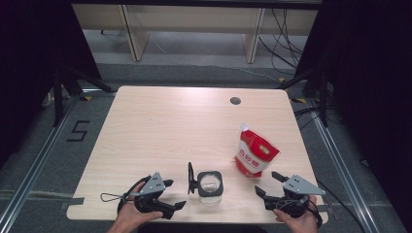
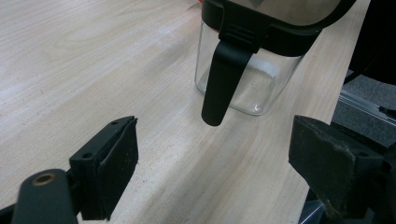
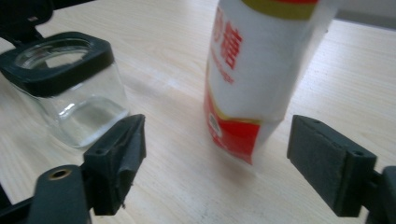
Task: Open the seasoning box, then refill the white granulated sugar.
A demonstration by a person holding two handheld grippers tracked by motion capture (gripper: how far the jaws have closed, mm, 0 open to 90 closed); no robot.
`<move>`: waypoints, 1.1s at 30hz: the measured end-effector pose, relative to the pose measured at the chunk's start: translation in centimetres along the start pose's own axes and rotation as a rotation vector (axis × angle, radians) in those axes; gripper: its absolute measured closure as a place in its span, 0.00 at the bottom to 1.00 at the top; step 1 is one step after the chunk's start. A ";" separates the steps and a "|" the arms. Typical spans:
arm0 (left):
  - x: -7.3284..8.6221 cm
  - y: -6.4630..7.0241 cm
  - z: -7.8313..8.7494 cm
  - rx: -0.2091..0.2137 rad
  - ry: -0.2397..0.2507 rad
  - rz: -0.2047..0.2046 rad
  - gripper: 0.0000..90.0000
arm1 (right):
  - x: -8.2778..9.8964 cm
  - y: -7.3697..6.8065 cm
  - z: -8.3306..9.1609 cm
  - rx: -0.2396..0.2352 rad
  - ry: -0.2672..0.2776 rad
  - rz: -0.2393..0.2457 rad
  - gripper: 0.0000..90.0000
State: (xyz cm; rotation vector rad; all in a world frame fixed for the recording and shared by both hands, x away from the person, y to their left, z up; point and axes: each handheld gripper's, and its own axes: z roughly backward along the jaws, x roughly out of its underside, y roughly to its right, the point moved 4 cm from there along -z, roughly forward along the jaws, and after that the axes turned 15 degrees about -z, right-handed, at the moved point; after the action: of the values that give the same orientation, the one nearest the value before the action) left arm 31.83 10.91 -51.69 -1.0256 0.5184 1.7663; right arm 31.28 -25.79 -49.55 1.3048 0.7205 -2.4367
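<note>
High view shows a glass jar [image 1: 211, 187] with its hinged lid [image 1: 191, 177] flipped open near the table's [image 1: 170, 121] front edge, a red-and-white pouch [image 1: 255, 151] standing just right of it. Both the left gripper [image 1: 175, 194] and right gripper [image 1: 266, 183] are released, jaws wide and empty. The jar looks rigid, slick and breakable, best clamped across its flat walls; the soft pouch likely crumples, so pinch it near the top.

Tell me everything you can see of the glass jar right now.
The glass jar is small, square and clear, with a black collar round its mouth. Its black hinged lid stands flipped open on one side, and a black latch hangs down from the collar. It looks empty. It stands upright near the table's front edge, nothing gripping it.
</note>
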 end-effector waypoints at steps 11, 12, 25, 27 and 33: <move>0.0 0.0 0.0 -0.014 -0.008 -0.005 0.17 | -0.1 0.9 -0.1 0.020 0.023 0.020 0.18; 0.0 0.0 -0.1 -0.013 -0.001 -0.002 0.17 | -0.3 1.0 -0.3 0.006 0.027 0.043 0.18; 0.1 0.1 -0.2 -0.026 0.007 0.016 0.17 | -1.0 1.7 -1.9 0.007 0.049 0.055 0.18; 0.2 0.0 0.0 -0.038 -0.015 0.011 0.17 | -1.1 1.7 -2.0 0.011 0.051 0.057 0.18; 0.3 -0.3 -0.1 -0.038 0.003 -0.003 0.17 | -1.5 2.2 -2.9 0.003 0.058 0.051 0.18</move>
State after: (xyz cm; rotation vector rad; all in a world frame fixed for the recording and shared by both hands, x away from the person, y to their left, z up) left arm 32.08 11.13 -51.94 -1.0544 0.4866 1.7783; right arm 35.15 -26.02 -50.34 1.3830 0.6899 -2.3690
